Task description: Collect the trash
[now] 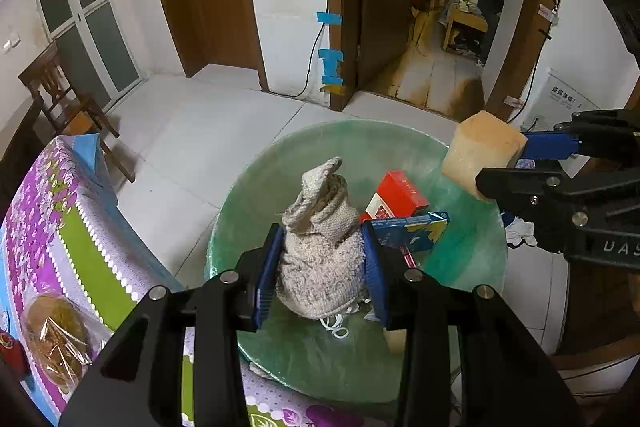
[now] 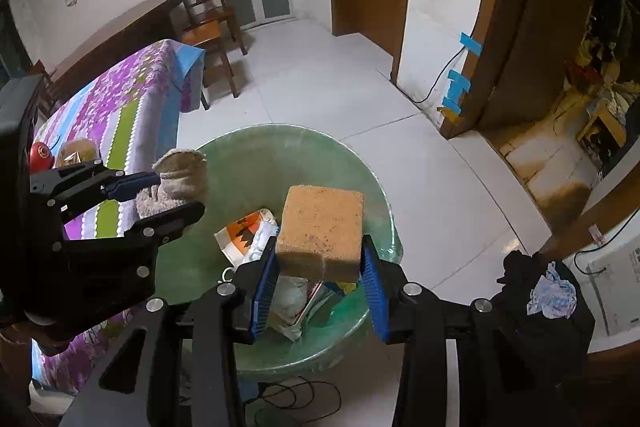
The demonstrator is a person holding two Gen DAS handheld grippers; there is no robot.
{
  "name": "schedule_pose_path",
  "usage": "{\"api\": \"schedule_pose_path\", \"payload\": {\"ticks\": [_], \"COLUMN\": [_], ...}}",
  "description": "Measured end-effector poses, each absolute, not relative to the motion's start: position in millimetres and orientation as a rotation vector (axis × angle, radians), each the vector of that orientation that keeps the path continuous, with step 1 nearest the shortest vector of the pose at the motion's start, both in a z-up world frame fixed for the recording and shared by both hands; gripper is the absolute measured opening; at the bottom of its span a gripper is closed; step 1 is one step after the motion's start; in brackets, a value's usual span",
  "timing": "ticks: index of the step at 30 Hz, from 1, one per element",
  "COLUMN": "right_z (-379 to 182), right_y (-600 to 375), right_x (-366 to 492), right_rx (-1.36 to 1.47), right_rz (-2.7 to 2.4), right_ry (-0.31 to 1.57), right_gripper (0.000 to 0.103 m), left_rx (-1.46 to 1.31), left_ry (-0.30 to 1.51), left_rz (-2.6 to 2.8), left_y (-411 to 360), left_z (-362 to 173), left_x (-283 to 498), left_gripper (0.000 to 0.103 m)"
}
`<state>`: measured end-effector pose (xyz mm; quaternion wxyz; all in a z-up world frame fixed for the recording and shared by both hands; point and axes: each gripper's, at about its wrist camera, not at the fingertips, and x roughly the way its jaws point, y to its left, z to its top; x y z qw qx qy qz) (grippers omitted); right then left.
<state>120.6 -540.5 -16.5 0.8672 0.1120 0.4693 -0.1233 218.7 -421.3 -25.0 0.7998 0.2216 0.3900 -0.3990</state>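
Observation:
My left gripper point(image 1: 322, 259) is shut on a bunched grey rag point(image 1: 320, 247) and holds it over the green-lined trash bin point(image 1: 344, 135). My right gripper point(image 2: 320, 279) is shut on a tan sponge block point(image 2: 322, 227), held above the same bin point(image 2: 352, 163). In the left wrist view the sponge point(image 1: 482, 155) and right gripper point(image 1: 516, 161) show at the right over the bin's rim. In the right wrist view the rag point(image 2: 180, 179) and left gripper point(image 2: 168, 195) show at the left. A red box point(image 1: 400, 195), a blue carton point(image 1: 412, 231) and wrappers point(image 2: 256, 231) lie inside the bin.
A table with a purple and green floral cloth point(image 1: 60, 219) stands left of the bin, with a wrapped round cake point(image 1: 56, 331) and a red object point(image 2: 40, 153) on it. A wooden chair point(image 2: 208, 23) stands beyond. A black bag with crumpled paper point(image 2: 552, 295) is at the right. Cables point(image 2: 296, 399) lie on the floor.

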Motion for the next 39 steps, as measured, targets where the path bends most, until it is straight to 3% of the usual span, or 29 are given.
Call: {"api": "schedule_pose_path", "payload": {"ticks": [4, 5, 6, 17, 20, 24, 29, 34, 39], "right_z": [-17, -16, -16, -5, -1, 7, 22, 43, 46], "right_y": [-537, -536, -536, -531, -529, -522, -504, -468, -429], "right_x": [126, 126, 126, 103, 83, 42, -11, -60, -77], "right_rx": [0.218, 0.211, 0.209, 0.237, 0.254, 0.289, 0.306, 0.247, 0.157], "right_rz": [-0.248, -0.264, -0.27, -0.288, -0.326, -0.399, -0.501, -0.593, -0.637], "right_ry": [0.988, 0.987, 0.977, 0.905, 0.845, 0.735, 0.598, 0.405, 0.425], "right_gripper": [0.044, 0.055, 0.057, 0.057, 0.063, 0.083, 0.097, 0.098, 0.098], "left_rx": [0.483, 0.481, 0.475, 0.445, 0.437, 0.421, 0.337, 0.32, 0.289], "left_ry": [0.838, 0.842, 0.85, 0.824, 0.782, 0.699, 0.632, 0.582, 0.535], "left_rz": [-0.844, -0.831, -0.82, -0.805, -0.799, -0.791, -0.794, -0.798, -0.795], "left_y": [-420, -419, -418, -399, -387, -368, -337, -314, -290], "left_z": [-26, -27, -27, -20, -13, 0, 20, 28, 32], "left_x": [220, 221, 222, 218, 208, 192, 172, 149, 123], "left_gripper": [0.042, 0.045, 0.046, 0.046, 0.046, 0.064, 0.08, 0.089, 0.097]}}
